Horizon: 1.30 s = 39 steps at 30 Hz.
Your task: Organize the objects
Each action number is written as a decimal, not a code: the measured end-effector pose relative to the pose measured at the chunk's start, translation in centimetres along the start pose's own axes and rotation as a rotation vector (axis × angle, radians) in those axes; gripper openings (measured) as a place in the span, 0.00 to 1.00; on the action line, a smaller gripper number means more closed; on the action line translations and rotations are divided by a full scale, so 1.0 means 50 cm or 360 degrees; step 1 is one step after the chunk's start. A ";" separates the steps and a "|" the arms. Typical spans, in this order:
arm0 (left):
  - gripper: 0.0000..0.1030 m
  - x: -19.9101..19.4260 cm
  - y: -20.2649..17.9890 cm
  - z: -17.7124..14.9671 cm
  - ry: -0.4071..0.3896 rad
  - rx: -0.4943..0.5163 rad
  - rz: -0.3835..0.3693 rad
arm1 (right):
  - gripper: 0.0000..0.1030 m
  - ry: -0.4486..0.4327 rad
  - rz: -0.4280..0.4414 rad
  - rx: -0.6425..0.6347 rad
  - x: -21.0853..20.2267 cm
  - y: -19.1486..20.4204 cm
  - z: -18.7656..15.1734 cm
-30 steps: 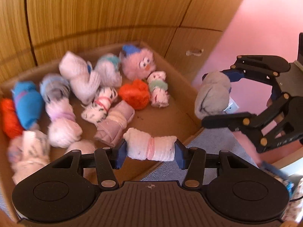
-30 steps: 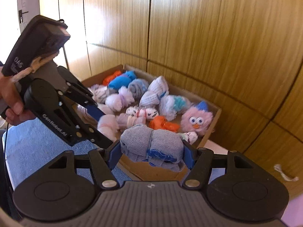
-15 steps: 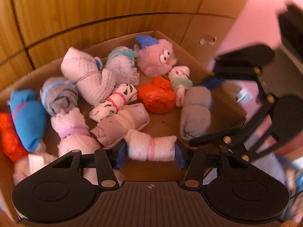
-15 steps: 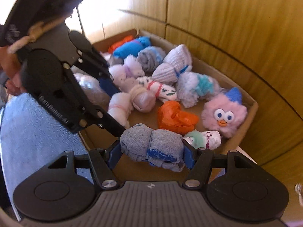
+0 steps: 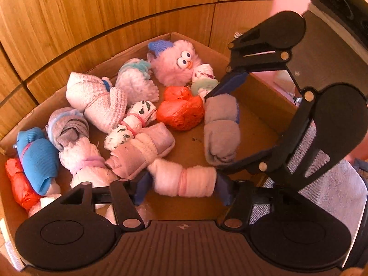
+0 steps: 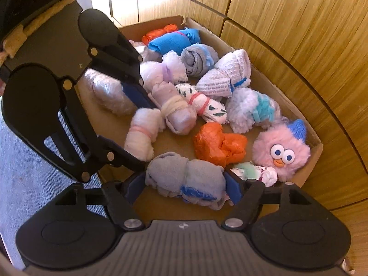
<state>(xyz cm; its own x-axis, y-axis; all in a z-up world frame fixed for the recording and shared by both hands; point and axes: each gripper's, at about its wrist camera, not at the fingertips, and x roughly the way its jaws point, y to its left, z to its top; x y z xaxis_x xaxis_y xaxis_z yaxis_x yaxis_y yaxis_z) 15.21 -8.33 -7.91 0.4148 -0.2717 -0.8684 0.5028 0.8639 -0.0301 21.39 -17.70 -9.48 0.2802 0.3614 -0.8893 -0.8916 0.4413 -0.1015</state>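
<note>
A cardboard box (image 5: 264, 96) (image 6: 262, 73) holds several rolled socks and a pink fluffy toy (image 5: 177, 64) (image 6: 280, 151). My left gripper (image 5: 182, 184) (image 6: 128, 124) hangs over the box's near side. Its jaws are opening, and a white sock roll with a pink band (image 5: 184, 180) (image 6: 141, 135) lies blurred between the pads, coming loose. My right gripper (image 6: 186, 184) (image 5: 224, 124) is over the box's right part. Its jaws are also opening, but both pads still touch the ends of a grey sock roll with blue trim (image 6: 186, 179) (image 5: 220, 128).
Wooden cabinet panels (image 5: 115, 11) rise right behind the box. An orange bundle (image 5: 181, 110) (image 6: 218, 145) lies on the box floor close under the grey roll. Bare cardboard floor (image 5: 184, 147) shows in the middle. Blue-grey cloth (image 6: 23, 161) lies in front of the box.
Both grippers came in over the box and rolled, the right one dropping lower. Both pairs of jaws have widened. The white roll has gone blurred between the left pads.
</note>
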 end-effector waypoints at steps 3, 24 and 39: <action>0.75 -0.003 0.015 -0.001 -0.0001 -0.0085 -0.0032 | 0.69 -0.0003 -0.0024 0.0018 -0.010 0.001 -0.007; 1.00 -0.062 -0.001 -0.013 -0.0136 -0.0482 0.0123 | 0.84 -0.0059 -0.0220 0.0382 -0.056 0.015 -0.035; 1.00 -0.169 -0.028 -0.077 -0.0445 -0.0704 0.0464 | 0.99 -0.0248 -0.0528 0.0769 -0.086 0.092 -0.038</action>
<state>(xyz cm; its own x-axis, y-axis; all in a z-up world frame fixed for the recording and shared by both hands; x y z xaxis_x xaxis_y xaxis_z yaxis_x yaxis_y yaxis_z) 8.10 -5.63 -2.45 0.7022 -0.0465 -0.7105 -0.0005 0.9978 -0.0658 15.42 -18.79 -6.98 0.5970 0.2404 -0.7654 -0.4955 0.8608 -0.1161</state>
